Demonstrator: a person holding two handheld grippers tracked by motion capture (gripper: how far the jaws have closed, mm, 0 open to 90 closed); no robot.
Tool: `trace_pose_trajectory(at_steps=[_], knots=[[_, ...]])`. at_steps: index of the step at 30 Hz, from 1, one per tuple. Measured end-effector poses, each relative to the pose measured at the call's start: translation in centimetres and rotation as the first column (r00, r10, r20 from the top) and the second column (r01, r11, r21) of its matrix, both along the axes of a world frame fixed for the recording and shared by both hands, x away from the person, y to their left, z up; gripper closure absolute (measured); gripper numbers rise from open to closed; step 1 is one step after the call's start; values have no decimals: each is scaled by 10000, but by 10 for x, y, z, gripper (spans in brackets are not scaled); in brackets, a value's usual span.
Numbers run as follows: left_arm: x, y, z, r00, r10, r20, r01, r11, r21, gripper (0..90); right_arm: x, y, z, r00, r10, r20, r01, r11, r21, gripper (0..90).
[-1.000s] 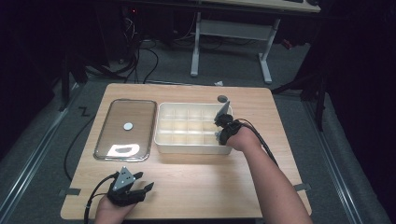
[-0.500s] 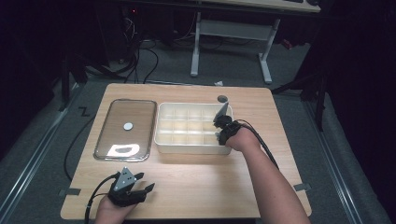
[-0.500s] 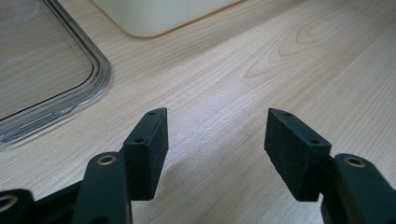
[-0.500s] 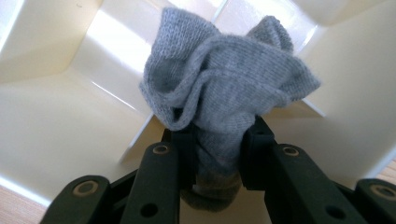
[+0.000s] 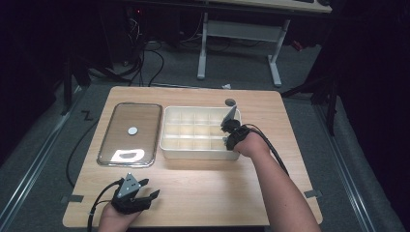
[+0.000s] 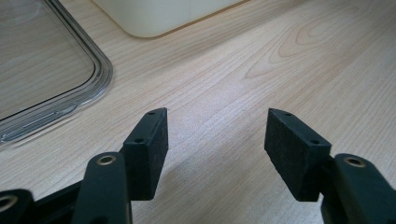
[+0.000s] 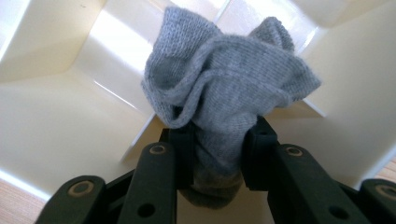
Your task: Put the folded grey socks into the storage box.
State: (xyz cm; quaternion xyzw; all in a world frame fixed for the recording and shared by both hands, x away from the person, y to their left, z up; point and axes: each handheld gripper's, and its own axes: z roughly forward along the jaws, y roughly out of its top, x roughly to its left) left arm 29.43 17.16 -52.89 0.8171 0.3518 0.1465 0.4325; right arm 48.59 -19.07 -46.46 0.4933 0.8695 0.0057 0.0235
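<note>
A cream box point(image 5: 193, 150) split into several compartments stands mid-table. My right gripper point(image 5: 226, 133) reaches over its right end. In the right gripper view a bunched grey knitted cloth point(image 7: 229, 79) sits pinched between the jaws of that gripper point(image 7: 218, 135), above the box's dividers point(image 7: 56, 116). These jaws have just been opening a little, with the cloth still between them and touching both pads. My left gripper point(image 5: 145, 191) rests near the table's front left, its jaws point(image 6: 217, 130) open over bare wood.
A clear lid point(image 5: 130, 130) with a white disc lies left of the box, and its rim point(image 6: 70, 100) runs close ahead of the left gripper. A dark round hole point(image 5: 230, 102) marks the table behind the box. Cables trail from both grippers.
</note>
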Motion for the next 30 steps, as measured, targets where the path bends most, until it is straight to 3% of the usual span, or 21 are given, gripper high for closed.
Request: trace_pose_trajectory(at_steps=[19, 30], knots=[[1, 2, 1, 10000, 13, -35, -13, 10000, -37, 404, -3, 0, 7, 10000, -40, 73, 39, 9998, 174, 614], [1, 1, 1, 10000, -8, -55, 8, 10000, -32, 404, -6, -8, 24, 9993, -107, 352, 89, 9985, 532, 592]])
